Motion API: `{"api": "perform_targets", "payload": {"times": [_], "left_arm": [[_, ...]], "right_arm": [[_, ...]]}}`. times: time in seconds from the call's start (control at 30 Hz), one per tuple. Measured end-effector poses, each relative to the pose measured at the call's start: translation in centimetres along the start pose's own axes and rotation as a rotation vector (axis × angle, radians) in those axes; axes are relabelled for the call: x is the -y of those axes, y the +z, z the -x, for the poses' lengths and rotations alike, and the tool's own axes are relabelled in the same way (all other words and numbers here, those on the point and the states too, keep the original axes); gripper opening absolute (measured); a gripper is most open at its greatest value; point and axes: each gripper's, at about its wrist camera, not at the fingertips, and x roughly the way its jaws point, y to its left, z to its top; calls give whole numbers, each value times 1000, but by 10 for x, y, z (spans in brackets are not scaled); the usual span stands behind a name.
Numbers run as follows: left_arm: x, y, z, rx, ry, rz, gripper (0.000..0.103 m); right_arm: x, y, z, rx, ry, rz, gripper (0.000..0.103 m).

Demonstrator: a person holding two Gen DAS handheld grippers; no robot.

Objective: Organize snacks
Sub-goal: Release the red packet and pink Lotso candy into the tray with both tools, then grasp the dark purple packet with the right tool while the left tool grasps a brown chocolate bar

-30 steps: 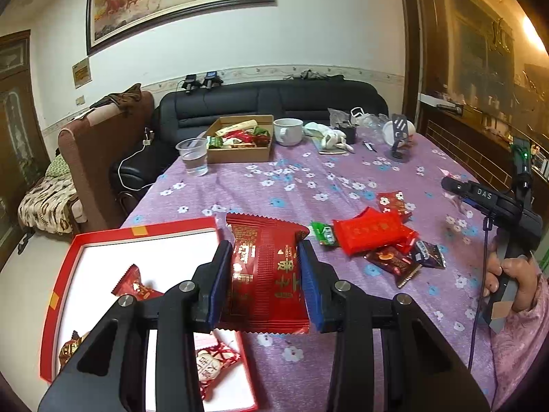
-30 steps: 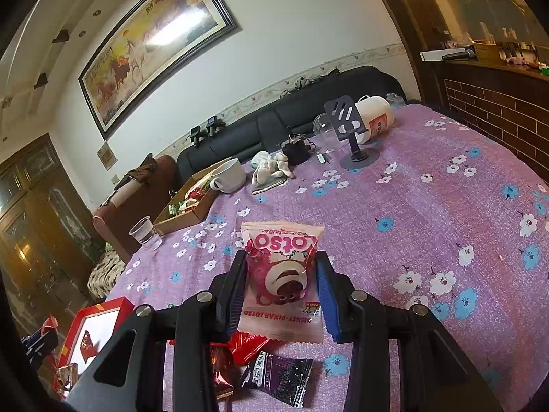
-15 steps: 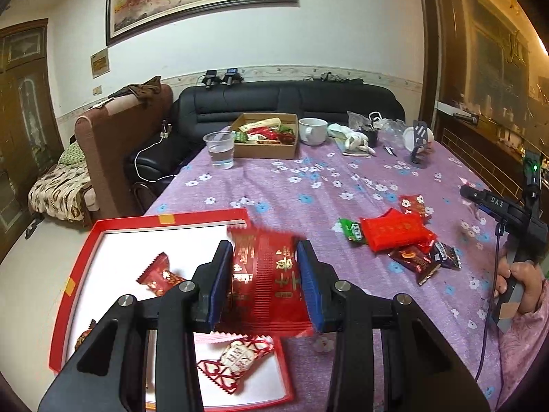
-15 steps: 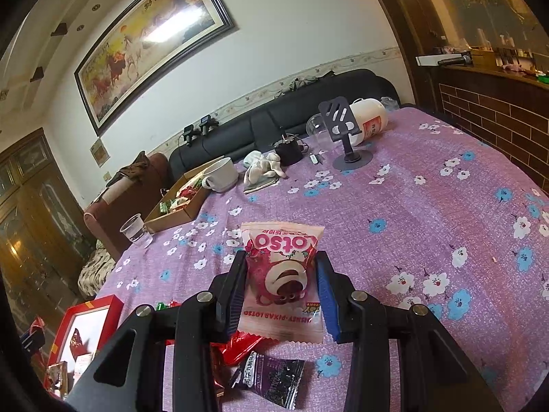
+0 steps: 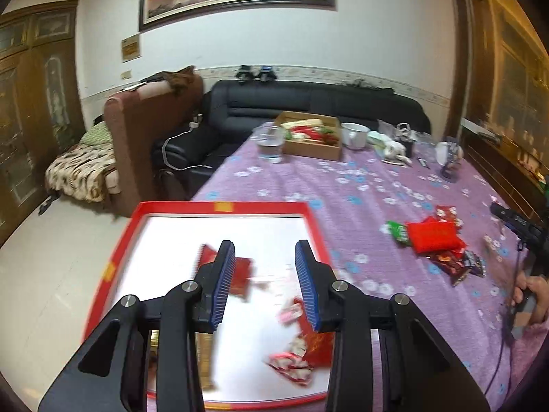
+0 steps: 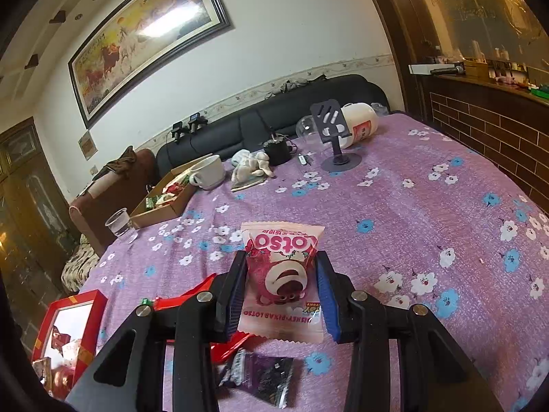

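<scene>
Snacks (image 5: 433, 238) lie heaped on the surface (image 5: 360, 185), right of the left gripper (image 5: 264, 283), which hangs spread, empty and closing over the red tray (image 5: 219, 207). Right gripper (image 6: 283, 288), nearer, pinches a pink packet (image 6: 283, 267).

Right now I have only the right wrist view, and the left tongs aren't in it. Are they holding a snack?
Observer: No. The left tongs are closing with nothing between them, above the red-rimmed white tray.
Operator: So where is the nearest big packet?
Observer: A flat red foil packet, blurred, lies in the tray by its right rim.
Operator: Anything beside it?
Observer: A pink-and-white twisted candy wrapper.
</scene>
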Motion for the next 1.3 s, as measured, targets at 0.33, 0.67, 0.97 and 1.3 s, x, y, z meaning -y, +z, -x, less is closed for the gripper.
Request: {"api": "perform_targets", "payload": {"times": [0.33,0.67,0.97,1.3], "left_arm": [[-20,-12,-2,-29,12,21,34],[-46,-17,9,-24,64,54,35],[-6,-25,0,-83,-11,-37,35],[81,-39,-7,-173,-154,-212,39]], "right_arm": [[-181,-59,-7,-271,441,254,39],[-279,-118,-14,-477,657,352,43],[-175,-62,0,-301,489,270,55],[-18,-24,-3,-308,132,296,62]]}}
